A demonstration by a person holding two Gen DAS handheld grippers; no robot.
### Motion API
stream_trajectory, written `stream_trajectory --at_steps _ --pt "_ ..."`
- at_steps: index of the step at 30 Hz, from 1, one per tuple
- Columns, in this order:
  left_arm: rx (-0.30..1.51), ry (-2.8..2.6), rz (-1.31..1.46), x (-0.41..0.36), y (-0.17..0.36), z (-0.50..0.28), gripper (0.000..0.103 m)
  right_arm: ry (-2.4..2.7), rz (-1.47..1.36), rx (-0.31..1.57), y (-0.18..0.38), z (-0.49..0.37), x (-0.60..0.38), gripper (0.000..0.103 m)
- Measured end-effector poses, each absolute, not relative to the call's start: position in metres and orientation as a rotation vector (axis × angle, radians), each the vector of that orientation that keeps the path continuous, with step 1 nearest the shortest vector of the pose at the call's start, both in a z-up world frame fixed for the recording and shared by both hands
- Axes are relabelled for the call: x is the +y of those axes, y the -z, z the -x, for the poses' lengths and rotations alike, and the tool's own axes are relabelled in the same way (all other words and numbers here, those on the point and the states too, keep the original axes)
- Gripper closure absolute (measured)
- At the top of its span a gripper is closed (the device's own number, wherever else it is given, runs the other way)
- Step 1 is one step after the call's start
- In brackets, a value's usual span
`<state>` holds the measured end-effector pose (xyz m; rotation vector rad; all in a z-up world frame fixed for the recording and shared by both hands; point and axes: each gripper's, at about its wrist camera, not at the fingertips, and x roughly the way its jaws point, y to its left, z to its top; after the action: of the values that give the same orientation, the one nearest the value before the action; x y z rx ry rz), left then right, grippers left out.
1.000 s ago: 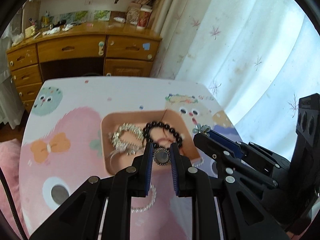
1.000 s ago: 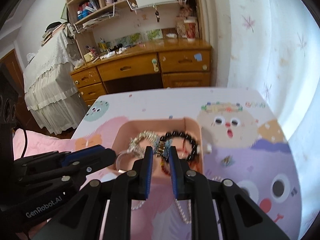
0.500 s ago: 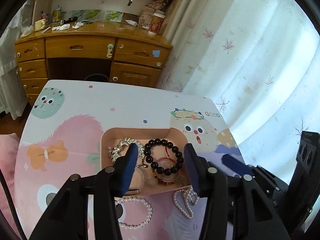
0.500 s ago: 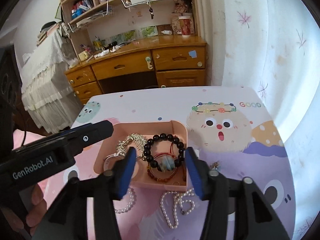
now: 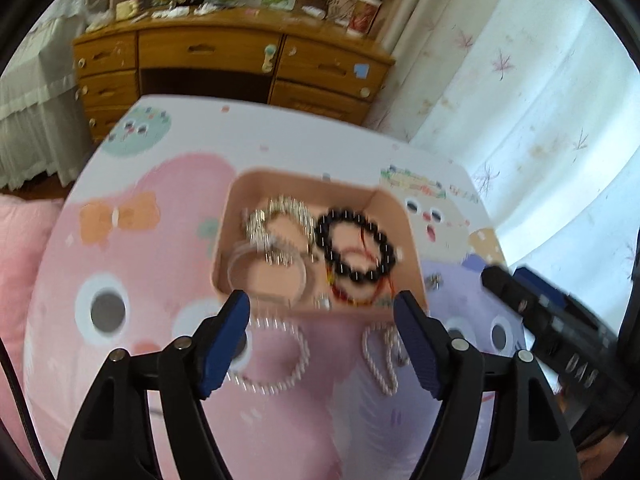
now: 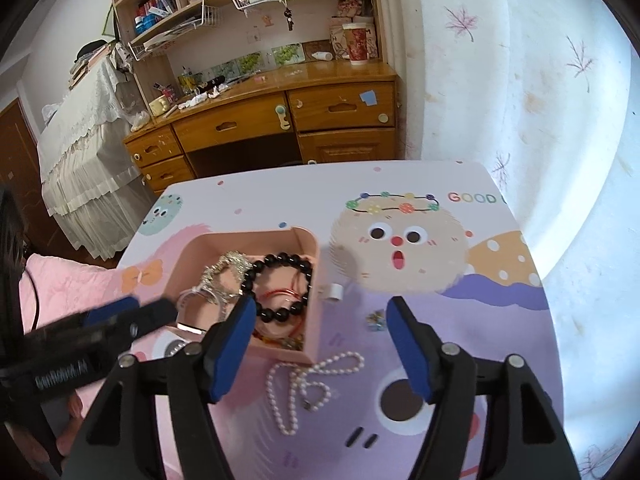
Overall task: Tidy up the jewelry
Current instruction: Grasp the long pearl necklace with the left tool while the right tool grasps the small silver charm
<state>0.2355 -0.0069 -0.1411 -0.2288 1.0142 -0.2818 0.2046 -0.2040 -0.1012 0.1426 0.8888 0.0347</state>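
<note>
Left wrist view, blurred: left gripper (image 5: 322, 312) fingers spread wide, holding nothing, above the pink tray (image 5: 236, 216) at 12 o'clock. Tray holds a black bead bracelet (image 5: 357, 246) and a silver bracelet (image 5: 276, 220). Right wrist view: right gripper (image 6: 322, 316) fingers wide apart, empty. Pearl necklace (image 6: 298, 388) on tabletop (image 6: 400, 178) at 6 o'clock of tray. Small charm (image 6: 375, 319) near 3 o'clock.

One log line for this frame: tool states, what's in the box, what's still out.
left tool open | right tool open | pink box: black bead bracelet | outside: pearl necklace, pearl bracelet
</note>
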Motion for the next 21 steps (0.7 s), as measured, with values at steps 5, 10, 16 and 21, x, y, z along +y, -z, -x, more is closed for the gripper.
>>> stream_trajectory --at_steps 5,10,16,21 --pt "1.056 0.257 0.202 -0.026 0.156 -0.216 0.027 -0.046 -0.106 0.919 0.107 -0.206 -0.220 0.033" --pt "1.060 0.256 0.181 -0.050 0.167 -0.205 0.026 -0.074 -0.028 0.944 0.115 -0.210 -0.232 0.032" --pt "1.061 0.212 0.162 -0.079 0.185 -0.202 0.025 -0.169 0.073 0.981 0.129 -0.218 -0.242 0.032" --pt "1.047 0.162 0.172 -0.097 0.197 -0.206 0.025 -0.234 0.169 0.982 0.146 -0.226 -0.244 0.032"
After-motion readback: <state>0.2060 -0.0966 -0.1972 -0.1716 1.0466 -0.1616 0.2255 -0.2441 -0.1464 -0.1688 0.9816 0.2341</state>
